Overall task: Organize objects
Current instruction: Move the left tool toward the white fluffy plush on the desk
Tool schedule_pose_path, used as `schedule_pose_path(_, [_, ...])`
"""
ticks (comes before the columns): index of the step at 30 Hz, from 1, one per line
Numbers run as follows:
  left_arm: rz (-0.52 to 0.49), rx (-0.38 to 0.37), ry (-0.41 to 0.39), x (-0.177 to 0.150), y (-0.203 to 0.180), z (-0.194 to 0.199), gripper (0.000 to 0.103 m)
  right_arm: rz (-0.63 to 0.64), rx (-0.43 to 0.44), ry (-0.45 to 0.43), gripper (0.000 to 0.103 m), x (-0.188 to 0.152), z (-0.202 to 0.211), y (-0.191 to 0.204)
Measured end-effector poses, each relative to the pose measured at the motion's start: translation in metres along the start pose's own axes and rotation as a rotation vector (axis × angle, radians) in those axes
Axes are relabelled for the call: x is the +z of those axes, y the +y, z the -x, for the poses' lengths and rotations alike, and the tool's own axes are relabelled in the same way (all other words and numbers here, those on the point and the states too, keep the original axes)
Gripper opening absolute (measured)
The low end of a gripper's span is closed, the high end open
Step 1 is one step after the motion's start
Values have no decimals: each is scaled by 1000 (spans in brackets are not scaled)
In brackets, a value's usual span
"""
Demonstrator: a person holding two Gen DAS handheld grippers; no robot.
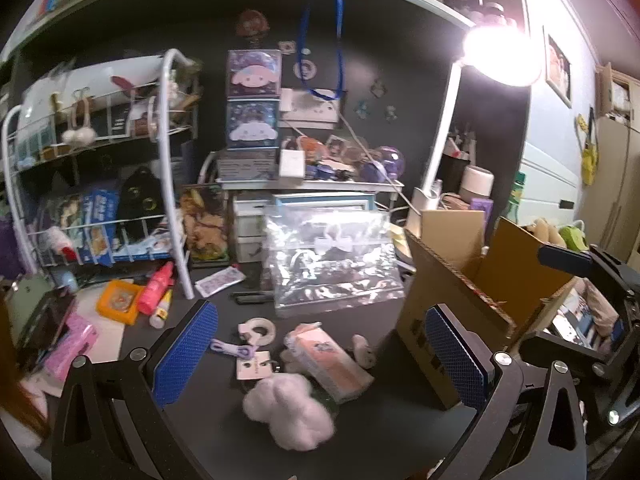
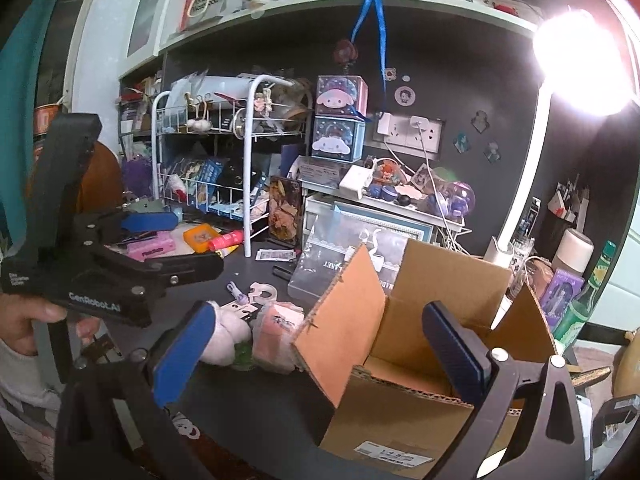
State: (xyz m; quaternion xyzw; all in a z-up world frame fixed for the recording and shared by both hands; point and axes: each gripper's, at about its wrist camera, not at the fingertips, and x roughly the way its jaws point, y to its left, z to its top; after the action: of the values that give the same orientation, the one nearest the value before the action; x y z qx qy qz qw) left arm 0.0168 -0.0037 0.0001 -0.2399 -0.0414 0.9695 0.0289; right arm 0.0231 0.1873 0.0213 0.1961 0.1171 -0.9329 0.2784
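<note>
You hold both grippers over a crowded dark counter [image 1: 224,420], each tipped slightly downward, each with its jaws spread wide and nothing between them. Your left gripper [image 1: 320,354] frames a small heap of trinkets lying loose on the counter: a fluffy lilac plush paw [image 1: 290,414] nearest you, a pink wrapped packet [image 1: 332,362] touching it on the far side, a paper tag [image 1: 252,366] and a white tape ring [image 1: 260,328] just beyond. None of these is touched by the blue pads. To the right of the heap stands an open cardboard box [image 1: 452,280], its flaps raised; your right gripper [image 2: 320,354] hangs above its open mouth, and in that view the box [image 2: 404,344] fills the foreground while the plush paw [image 2: 230,334] and pink packet [image 2: 278,332] lie just left of its nearest flap. Your left hand [image 2: 24,320] shows at the left edge of the right wrist view, wrapped round the black handle of the other tool. Behind the heap a clear plastic pouch [image 1: 334,264] stands upright against white drawers. Farther left, a white wire rack [image 1: 96,160] holds packets and clips, with a pink bottle [image 1: 156,288] and an orange case [image 1: 118,300] lying at its foot. A desk lamp [image 1: 500,54] glares at upper right.
</note>
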Motion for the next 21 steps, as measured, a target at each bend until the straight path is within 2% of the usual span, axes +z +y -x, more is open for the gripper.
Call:
schedule_pose_path(5, [-9,27,-19,-2,8,3,103,20,1,3,103,2,0,10])
schedule_pose_path(13, [8,-26,-22,-4,20,8,103,49,6,0,103,5,4,28])
schedule_pose_path(21, [51,-17,-28,-11,42,17,103,97,72,-12,102,5,1,54])
